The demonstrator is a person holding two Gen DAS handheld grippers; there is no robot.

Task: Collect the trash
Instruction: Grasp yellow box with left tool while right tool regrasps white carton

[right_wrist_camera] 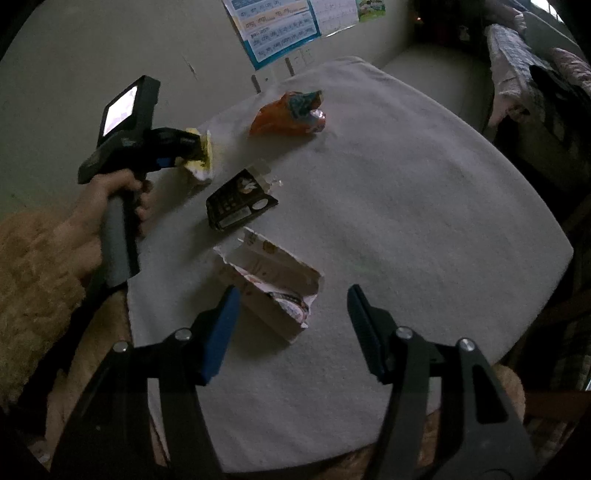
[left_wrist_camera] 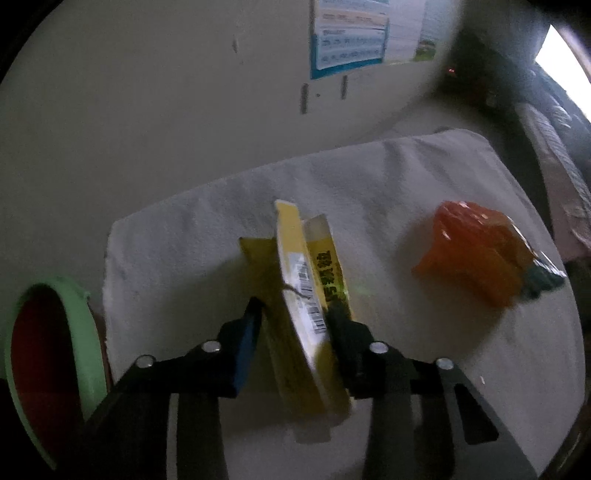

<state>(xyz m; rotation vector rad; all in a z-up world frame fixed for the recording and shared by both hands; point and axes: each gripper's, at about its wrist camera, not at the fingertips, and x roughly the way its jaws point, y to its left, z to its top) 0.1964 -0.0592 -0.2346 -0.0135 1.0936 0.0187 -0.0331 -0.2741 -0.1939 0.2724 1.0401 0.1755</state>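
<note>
My left gripper (left_wrist_camera: 295,314) is shut on a flattened yellow carton (left_wrist_camera: 306,280) and holds it above the white cloth; the carton also shows in the right wrist view (right_wrist_camera: 201,158). A crumpled orange wrapper (left_wrist_camera: 476,251) lies to its right on the cloth, and shows in the right wrist view (right_wrist_camera: 288,114). My right gripper (right_wrist_camera: 291,302) is open and empty, just above a torn white carton (right_wrist_camera: 273,280). A black box (right_wrist_camera: 238,205) lies beyond the torn carton.
A green-rimmed bin with a red inside (left_wrist_camera: 51,350) stands at the left, below the table's edge. The white cloth (right_wrist_camera: 424,221) covers the table. A wall with a poster (right_wrist_camera: 273,29) is behind it. Clutter and fabric (right_wrist_camera: 524,74) lie at the right.
</note>
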